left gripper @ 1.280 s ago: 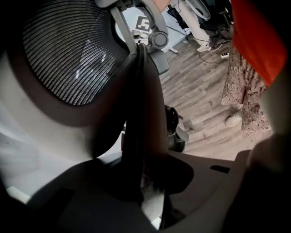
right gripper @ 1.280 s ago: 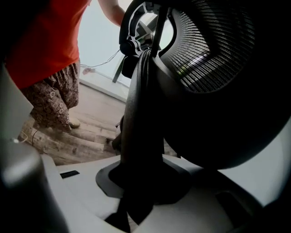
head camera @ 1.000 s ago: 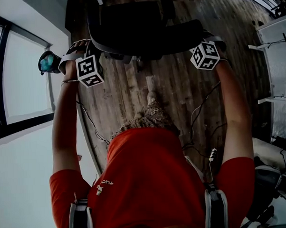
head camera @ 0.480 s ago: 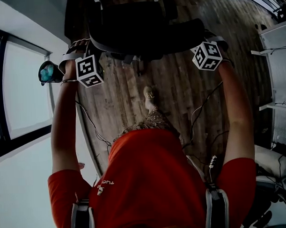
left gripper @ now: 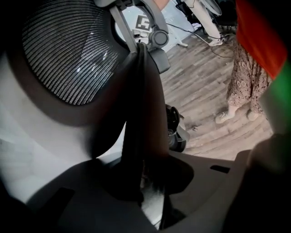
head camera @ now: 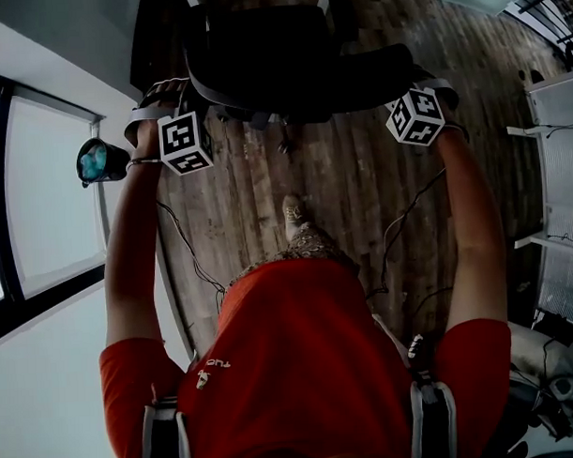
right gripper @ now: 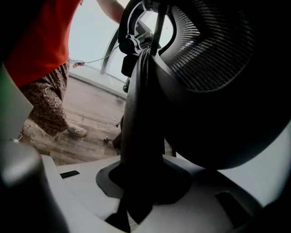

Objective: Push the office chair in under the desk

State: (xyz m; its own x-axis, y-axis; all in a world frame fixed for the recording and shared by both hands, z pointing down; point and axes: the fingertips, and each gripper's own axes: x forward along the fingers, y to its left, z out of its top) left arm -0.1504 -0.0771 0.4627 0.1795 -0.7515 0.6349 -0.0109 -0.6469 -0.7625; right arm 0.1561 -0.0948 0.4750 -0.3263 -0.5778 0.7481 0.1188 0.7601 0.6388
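The black office chair (head camera: 262,55) stands at the top of the head view, its backrest toward me. My left gripper (head camera: 172,107) is shut on the backrest's left edge, just ahead of its marker cube (head camera: 186,142). My right gripper (head camera: 418,89) is shut on the right edge. In the left gripper view the dark backrest rim (left gripper: 142,113) runs down between the jaws of the left gripper (left gripper: 145,182), with the mesh back (left gripper: 68,54) to its left. In the right gripper view the rim (right gripper: 141,123) likewise sits in the right gripper (right gripper: 136,191), the mesh (right gripper: 213,59) on its right. I cannot make out the desk.
Wooden floor (head camera: 351,184) lies under the chair, with thin cables (head camera: 399,219) trailing across it. My foot (head camera: 293,212) is stepping just behind the chair. A window wall (head camera: 42,213) and a dark round object (head camera: 100,160) are on the left, white furniture (head camera: 554,111) on the right.
The chair and both grippers have moved away from me, up the head view. My foot has come forward behind the chair. Both grips stay as they were.
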